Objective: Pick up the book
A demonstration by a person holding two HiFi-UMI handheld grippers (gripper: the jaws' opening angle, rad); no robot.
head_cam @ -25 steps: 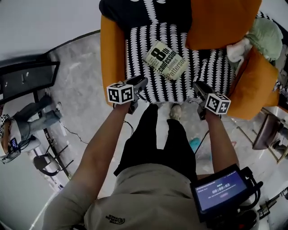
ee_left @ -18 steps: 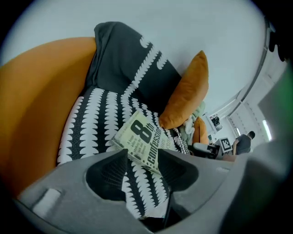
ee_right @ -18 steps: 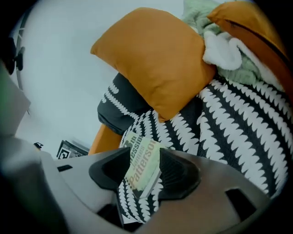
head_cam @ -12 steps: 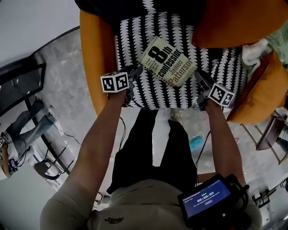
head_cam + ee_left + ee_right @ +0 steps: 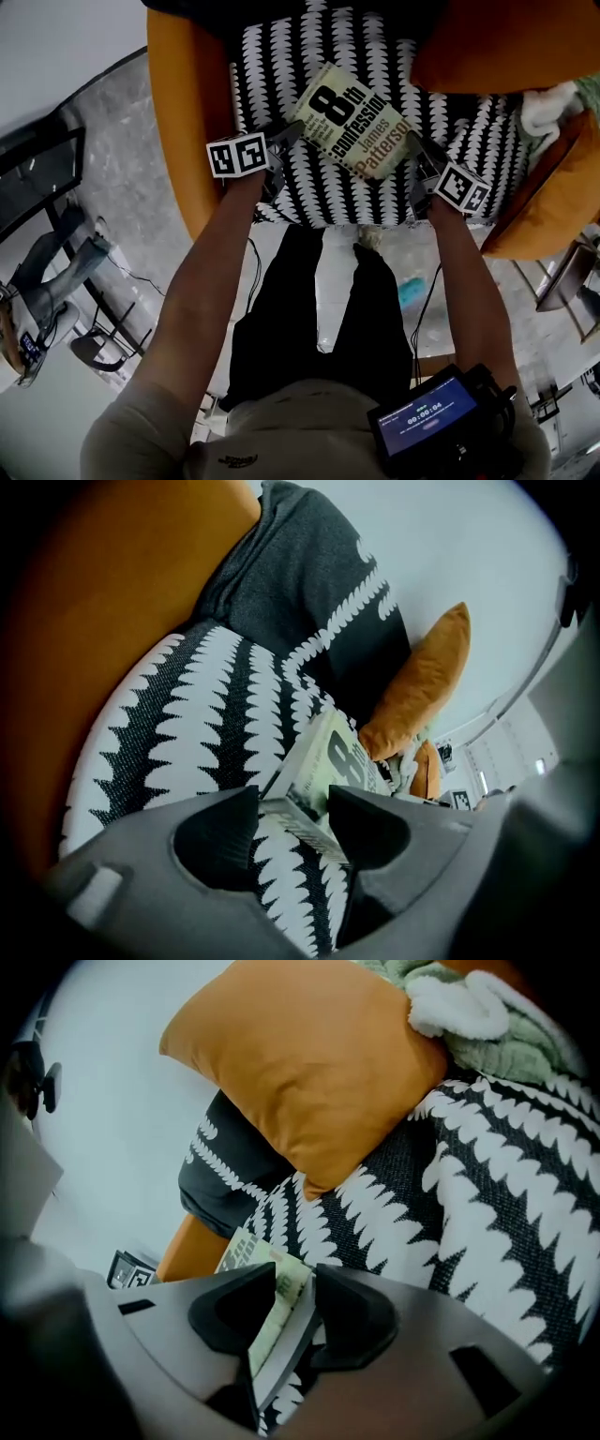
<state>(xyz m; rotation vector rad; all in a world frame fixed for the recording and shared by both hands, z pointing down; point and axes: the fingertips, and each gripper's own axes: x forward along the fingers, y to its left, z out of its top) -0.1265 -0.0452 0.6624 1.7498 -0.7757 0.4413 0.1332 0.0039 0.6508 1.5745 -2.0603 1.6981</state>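
Note:
The book [image 5: 356, 122], a pale paperback with black cover print, lies askew on the black-and-white patterned seat cushion [image 5: 281, 56] of an orange armchair [image 5: 178, 141]. My left gripper [image 5: 289, 133] is at the book's left corner; its jaws are opening and the corner [image 5: 323, 785] lies between them [image 5: 291, 803], pads not pressing. My right gripper [image 5: 414, 148] is at the book's right corner. Its jaws [image 5: 292, 1274] are closing, with the book's edge [image 5: 272, 1312] deep between them.
An orange pillow [image 5: 506, 47] leans at the chair's back right, with a green and white plush [image 5: 469, 1007] beside it. A dark patterned garment [image 5: 309, 583] drapes over the backrest. A small screen [image 5: 431, 427] hangs at the person's waist. Grey floor surrounds the chair.
Both grippers came down and forward from the cushion's front edge to the book's two corners. The book now sits between each pair of jaws.

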